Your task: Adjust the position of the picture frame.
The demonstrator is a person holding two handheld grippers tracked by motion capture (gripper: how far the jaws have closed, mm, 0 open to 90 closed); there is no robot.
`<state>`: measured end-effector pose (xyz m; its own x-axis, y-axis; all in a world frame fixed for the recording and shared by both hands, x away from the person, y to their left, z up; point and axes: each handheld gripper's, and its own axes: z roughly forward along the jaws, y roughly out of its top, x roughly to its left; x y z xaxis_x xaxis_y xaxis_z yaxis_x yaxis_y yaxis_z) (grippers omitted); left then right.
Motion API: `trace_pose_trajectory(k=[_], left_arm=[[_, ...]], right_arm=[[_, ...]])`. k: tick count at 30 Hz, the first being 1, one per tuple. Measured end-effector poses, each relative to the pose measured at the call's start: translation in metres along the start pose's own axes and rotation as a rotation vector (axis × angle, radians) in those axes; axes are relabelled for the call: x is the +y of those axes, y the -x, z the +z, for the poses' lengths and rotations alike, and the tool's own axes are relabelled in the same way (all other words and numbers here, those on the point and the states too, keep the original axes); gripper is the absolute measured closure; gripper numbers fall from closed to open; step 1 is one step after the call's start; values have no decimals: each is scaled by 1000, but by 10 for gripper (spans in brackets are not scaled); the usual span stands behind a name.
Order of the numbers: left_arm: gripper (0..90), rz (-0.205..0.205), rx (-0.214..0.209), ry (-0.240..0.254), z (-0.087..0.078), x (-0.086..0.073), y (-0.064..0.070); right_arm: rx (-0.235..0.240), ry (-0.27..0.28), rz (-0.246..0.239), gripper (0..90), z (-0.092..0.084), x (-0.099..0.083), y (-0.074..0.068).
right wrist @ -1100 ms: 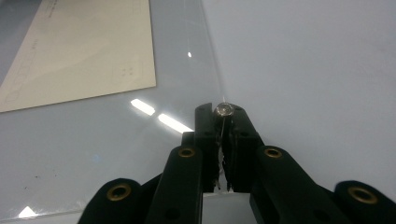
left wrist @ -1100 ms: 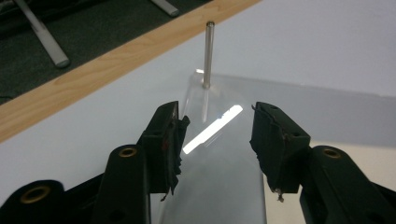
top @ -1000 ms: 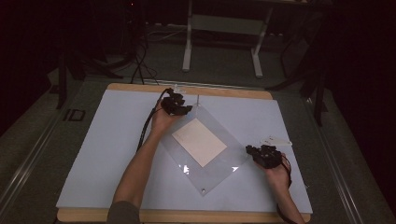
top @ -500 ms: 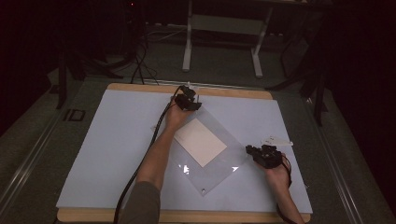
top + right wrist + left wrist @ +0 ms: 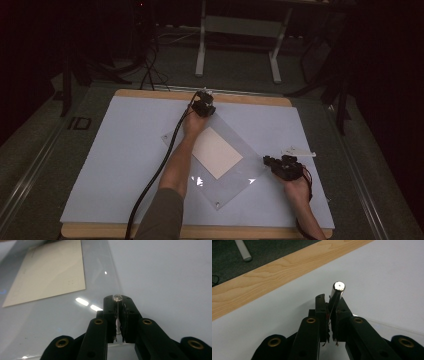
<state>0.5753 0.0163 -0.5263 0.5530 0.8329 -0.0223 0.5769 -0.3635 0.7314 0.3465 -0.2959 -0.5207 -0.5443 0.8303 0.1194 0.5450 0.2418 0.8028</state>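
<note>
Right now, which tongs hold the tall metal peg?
The left tongs, just closed on it at the sheet's far corner; the right tongs pinch a low rounded stud.

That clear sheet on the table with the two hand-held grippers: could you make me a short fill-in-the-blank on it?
1. The clear sheet covers a cream ____.
2. The left gripper is shut on a small metal ____.
3. The right gripper pinches the sheet's ____.
4. The table's far rim is made of ____.

Missing words: paper; standoff; corner; wood
</note>
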Motion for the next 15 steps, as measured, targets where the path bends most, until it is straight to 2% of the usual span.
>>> trace_pose_trajectory(k=[5, 7, 12, 15], left_arm=[[849, 16, -7, 17, -9, 2, -1], [849, 18, -33, 0, -14, 3, -6], [851, 110, -83, -48, -37, 1, -15], [851, 124, -115, -58, -49, -5, -21]], right_arm=[[26, 2, 47, 819, -6, 5, -1], [40, 16, 77, 808, -8, 7, 1], [36, 48, 123, 791, -12, 14, 13], [28, 57, 148, 788, -13, 19, 18]])
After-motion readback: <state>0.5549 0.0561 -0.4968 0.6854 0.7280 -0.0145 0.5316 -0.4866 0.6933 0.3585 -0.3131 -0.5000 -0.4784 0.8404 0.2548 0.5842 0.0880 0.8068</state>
